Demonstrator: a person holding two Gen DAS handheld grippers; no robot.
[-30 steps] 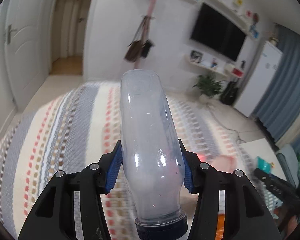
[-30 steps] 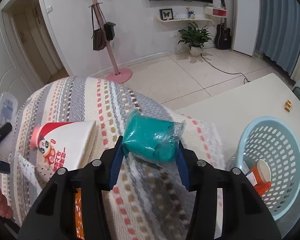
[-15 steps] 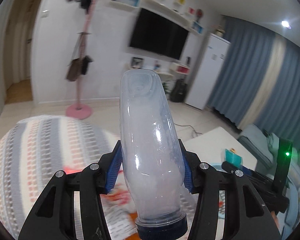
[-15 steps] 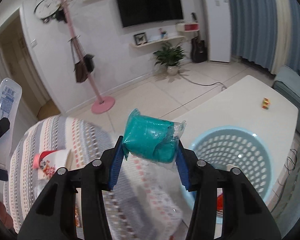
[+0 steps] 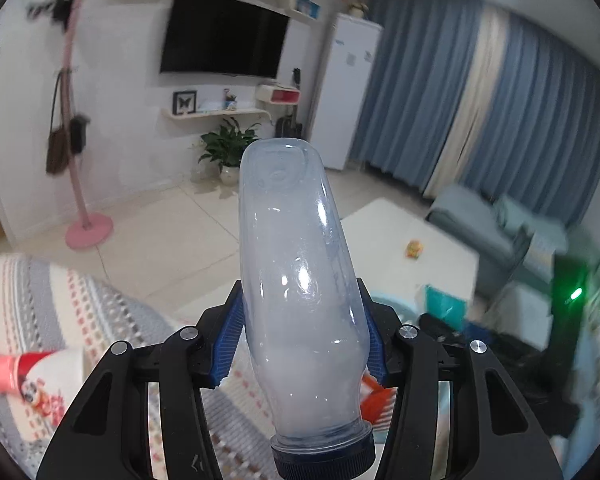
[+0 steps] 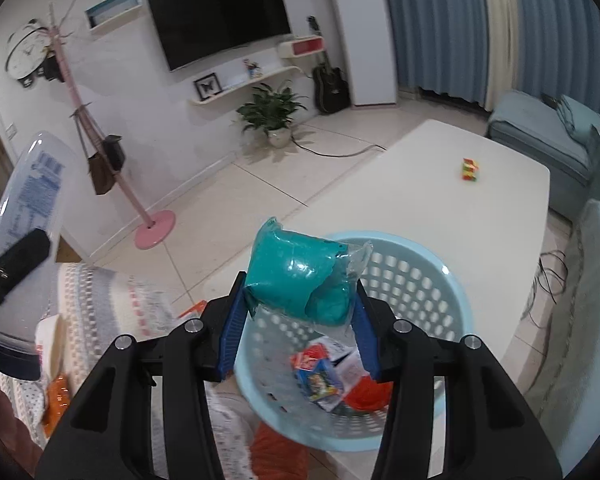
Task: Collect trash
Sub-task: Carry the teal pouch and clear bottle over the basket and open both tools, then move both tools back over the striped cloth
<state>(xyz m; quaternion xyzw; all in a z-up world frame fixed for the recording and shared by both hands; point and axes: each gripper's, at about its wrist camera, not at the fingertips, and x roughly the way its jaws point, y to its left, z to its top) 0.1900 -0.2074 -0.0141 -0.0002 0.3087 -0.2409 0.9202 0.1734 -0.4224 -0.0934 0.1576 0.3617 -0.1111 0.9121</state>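
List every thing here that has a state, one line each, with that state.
Left tool: shut on the clear bottle.
Clear bottle: capped, looks empty, cap toward the camera.
Right tool: shut on the teal packet.
Teal packet: crumpled, held above the basket.
Blue basket: upright on the white table, some trash inside.
TV: off.

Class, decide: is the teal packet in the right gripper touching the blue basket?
Cannot tell. In the right wrist view the teal packet overlaps the blue basket rim, clamped between the right gripper pads; no gap shows.

Home living room – television (image 5: 224, 36), sofa (image 6: 540, 144)
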